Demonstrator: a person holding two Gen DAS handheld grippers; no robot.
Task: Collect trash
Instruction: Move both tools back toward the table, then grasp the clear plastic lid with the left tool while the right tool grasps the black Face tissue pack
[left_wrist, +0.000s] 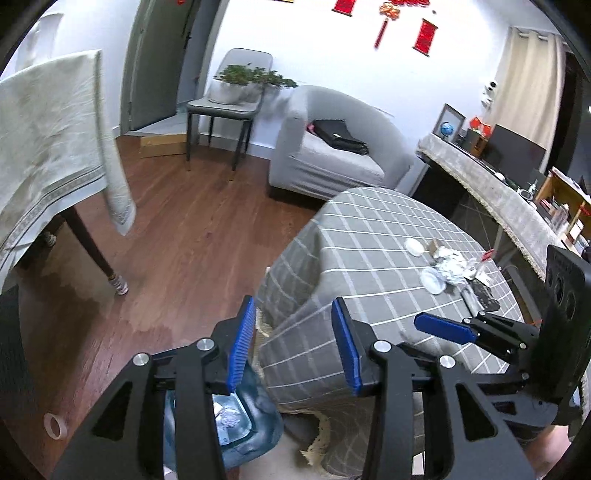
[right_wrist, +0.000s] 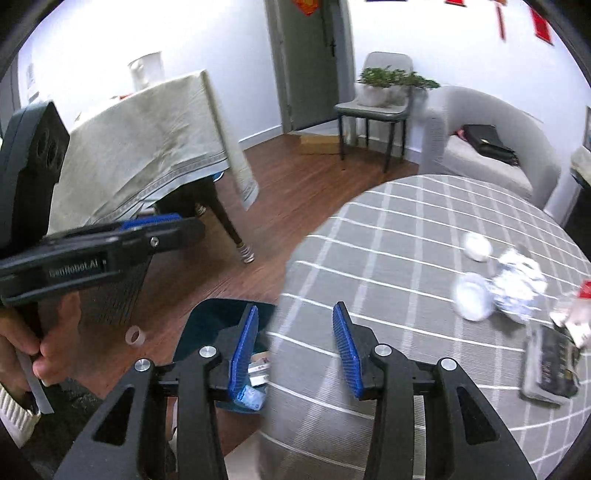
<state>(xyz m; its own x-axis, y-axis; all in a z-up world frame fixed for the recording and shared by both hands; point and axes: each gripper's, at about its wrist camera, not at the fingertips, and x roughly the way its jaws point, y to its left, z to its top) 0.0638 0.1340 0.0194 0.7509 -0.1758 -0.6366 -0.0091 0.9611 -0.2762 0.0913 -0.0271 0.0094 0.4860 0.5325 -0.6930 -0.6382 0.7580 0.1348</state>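
Closest to me, my left gripper (left_wrist: 293, 341) has its blue-padded jaws spread wide with nothing between them. It hangs over the near left corner of the round table under its grey checked cloth (left_wrist: 354, 236), and directly beneath its left finger sits the translucent blue plastic trash bin (left_wrist: 258, 413) on the floor, with some crumpled white scraps already inside. My right gripper (right_wrist: 295, 345) is likewise spread apart and carrying nothing, poised above the table's near left edge.

The relation I care about: the remaining trash lies ahead and to the right of both grippers, on the far right part of the tabletop, well apart from either set of fingers. I judge the right gripper nearer to it, so I would reach with that one.

The nearest piece is a flat black and grey packet (right_wrist: 550, 365); its long axis runs roughly away from me, leaning slightly left. Beyond it come a round white plastic lid (right_wrist: 472, 301), lying flat, and touching it a crumpled ball of silver foil and paper (right_wrist: 517, 284) with no clear long axis. Farther still sits a second small white round lid (right_wrist: 478, 246), and at the right edge a clear wrapper with a red tag (right_wrist: 574, 306), too blurred to read.
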